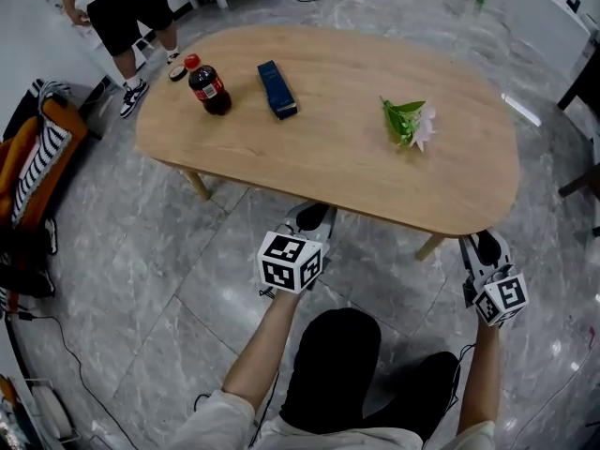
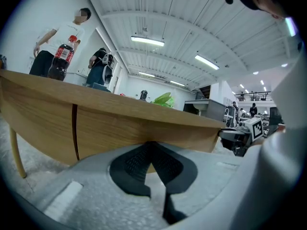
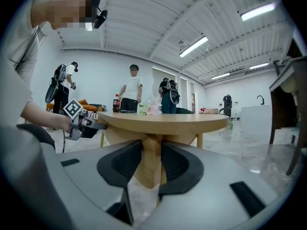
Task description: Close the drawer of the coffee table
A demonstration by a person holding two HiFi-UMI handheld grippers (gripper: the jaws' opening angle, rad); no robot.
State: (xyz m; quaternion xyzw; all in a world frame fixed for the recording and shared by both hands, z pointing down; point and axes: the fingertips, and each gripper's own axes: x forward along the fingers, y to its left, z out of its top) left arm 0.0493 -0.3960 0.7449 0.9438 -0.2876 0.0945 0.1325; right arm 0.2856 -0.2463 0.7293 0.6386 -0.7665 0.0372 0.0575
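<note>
The oval wooden coffee table (image 1: 328,162) fills the middle of the head view. A dark upright seam in its side panel marks one end of the drawer front (image 2: 124,128), which sits flush with the panel. My left gripper (image 1: 314,217) is at the table's near edge with its jaws shut and its tip (image 2: 151,145) against the drawer front, nothing held. My right gripper (image 1: 485,245) is under the near right edge, level with a table leg (image 3: 149,169) that shows through its open jaws (image 3: 151,150); I cannot tell if the pads touch it.
On the tabletop stand a cola bottle (image 1: 208,85), a dark blue box (image 1: 277,89) and a flower (image 1: 408,123). A person (image 1: 122,7) stands at the far left corner. A sofa with bags (image 1: 37,157) lies at the left, and cables run over the marble floor (image 1: 141,279).
</note>
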